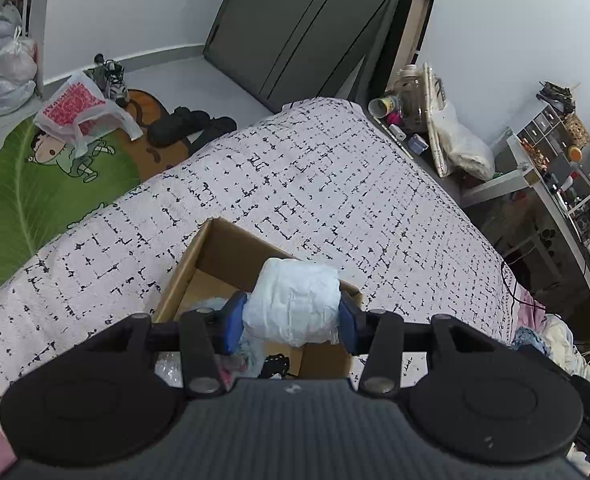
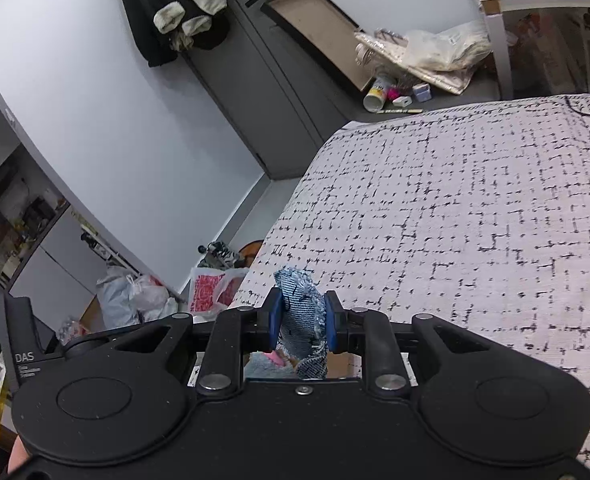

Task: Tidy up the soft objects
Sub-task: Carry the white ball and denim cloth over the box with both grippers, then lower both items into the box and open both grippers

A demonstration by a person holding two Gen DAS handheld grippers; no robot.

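Left gripper [image 1: 291, 316] clamps white bundle [image 1: 293, 304] over cardboard box [image 1: 199, 264] | right gripper [image 2: 303, 326] pinches denim scrap [image 2: 301, 312]

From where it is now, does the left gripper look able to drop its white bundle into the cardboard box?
Probably yes. The left gripper is shut on the white bundle directly above the open cardboard box, with nothing between them. A few soft items already lie inside, but space seems to remain.

Bed [image 1: 315, 184] — pale cover, black dash grid; open cardboard box [image 1: 199, 264] on it (near edge).
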